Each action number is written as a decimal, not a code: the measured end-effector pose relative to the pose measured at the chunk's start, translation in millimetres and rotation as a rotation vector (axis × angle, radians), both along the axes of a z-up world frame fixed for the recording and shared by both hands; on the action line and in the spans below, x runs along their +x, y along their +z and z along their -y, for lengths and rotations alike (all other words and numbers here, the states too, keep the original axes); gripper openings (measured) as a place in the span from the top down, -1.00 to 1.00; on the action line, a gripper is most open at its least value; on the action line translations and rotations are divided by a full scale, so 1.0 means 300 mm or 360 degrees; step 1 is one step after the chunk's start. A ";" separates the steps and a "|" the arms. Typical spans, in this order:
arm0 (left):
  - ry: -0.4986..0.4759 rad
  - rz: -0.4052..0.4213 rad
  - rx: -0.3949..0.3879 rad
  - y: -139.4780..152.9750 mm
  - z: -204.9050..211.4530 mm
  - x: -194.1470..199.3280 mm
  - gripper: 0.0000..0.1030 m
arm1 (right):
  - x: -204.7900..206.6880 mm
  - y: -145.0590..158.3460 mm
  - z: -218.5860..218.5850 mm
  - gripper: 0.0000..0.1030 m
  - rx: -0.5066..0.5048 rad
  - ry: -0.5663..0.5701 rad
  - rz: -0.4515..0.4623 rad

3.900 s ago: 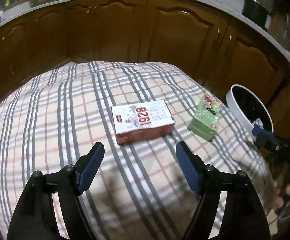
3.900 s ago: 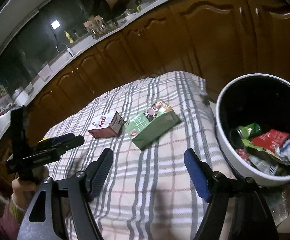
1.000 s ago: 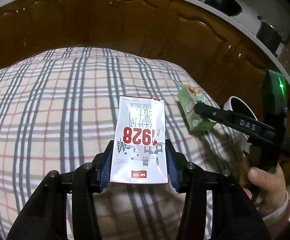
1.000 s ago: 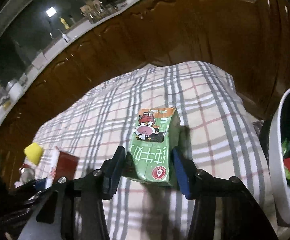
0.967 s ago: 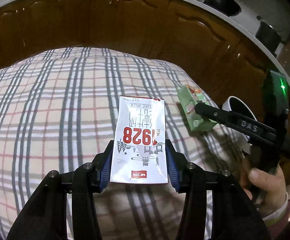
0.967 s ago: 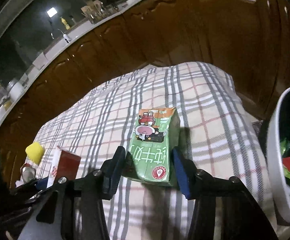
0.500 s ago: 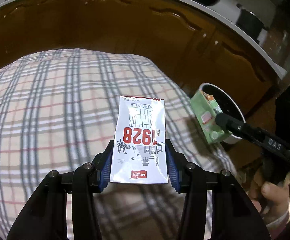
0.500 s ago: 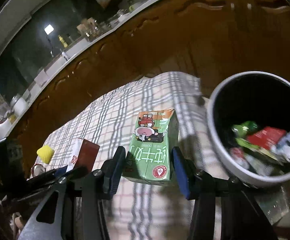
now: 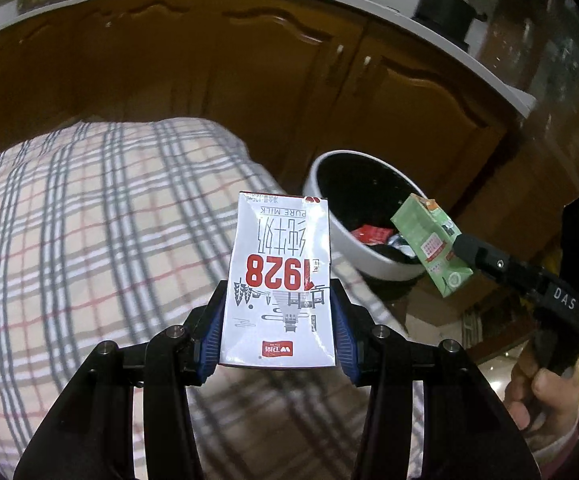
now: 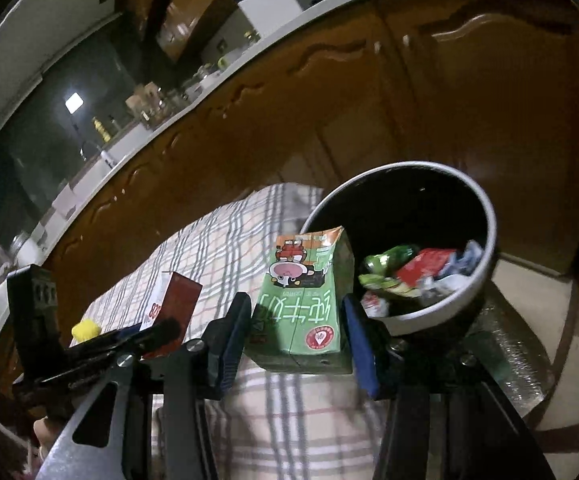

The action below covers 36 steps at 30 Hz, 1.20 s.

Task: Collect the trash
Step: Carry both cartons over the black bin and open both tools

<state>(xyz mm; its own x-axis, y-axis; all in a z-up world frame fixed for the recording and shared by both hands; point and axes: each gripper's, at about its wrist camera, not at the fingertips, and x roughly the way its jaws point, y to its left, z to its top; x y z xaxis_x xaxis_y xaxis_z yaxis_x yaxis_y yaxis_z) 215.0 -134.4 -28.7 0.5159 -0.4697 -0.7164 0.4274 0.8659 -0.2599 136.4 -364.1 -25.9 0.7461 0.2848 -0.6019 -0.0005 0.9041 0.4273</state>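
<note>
Carrying each carton right over the white bin (image 9: 331, 216) before letting go looks like the way to do this well, since neither seems fully above the rim yet. Pinched in the left gripper (image 9: 277, 328), its fingers narrow on the sides, the white "1928" milk carton (image 9: 281, 276) hangs beside the bin. Clamped likewise in the right gripper (image 10: 297, 344), the green cartoon carton (image 10: 305, 300) sits at the bin's near edge, above the checked worktop (image 9: 89, 220).

There are two milk cartons: one white carton (image 9: 281, 276) and one green carton (image 10: 305, 304). There is one trash bowl (image 10: 485, 216) and one small yellow object (image 10: 85, 329).
</note>
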 end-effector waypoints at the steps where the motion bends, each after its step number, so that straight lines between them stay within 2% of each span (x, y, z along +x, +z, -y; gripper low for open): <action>1: -0.0013 0.0006 0.0006 0.006 0.016 0.000 0.11 | -0.004 0.003 0.017 0.07 0.0001 -0.0019 0.0007; 7: -0.0078 0.0032 0.0048 0.028 0.111 0.017 0.11 | -0.016 0.009 0.081 0.07 0.0021 -0.0094 0.0033; 20: -0.0168 0.0027 0.0113 0.040 0.273 0.121 0.11 | 0.056 0.025 0.177 0.08 0.0012 -0.0153 0.0068; 27: -0.0225 0.0004 0.0189 0.026 0.374 0.187 0.11 | 0.099 0.006 0.232 0.08 0.0014 -0.0175 0.0040; 36: -0.0249 -0.0007 0.0251 0.007 0.426 0.219 0.11 | 0.130 -0.005 0.239 0.08 -0.0018 -0.0145 0.0010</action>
<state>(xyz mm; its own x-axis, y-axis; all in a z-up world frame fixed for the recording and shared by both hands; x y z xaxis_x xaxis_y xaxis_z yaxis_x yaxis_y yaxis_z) 280.8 -262.3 -26.5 0.4423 -0.4259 -0.7893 0.5589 0.8192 -0.1288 175.3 -435.9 -27.5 0.7724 0.2089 -0.5998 0.0795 0.9052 0.4175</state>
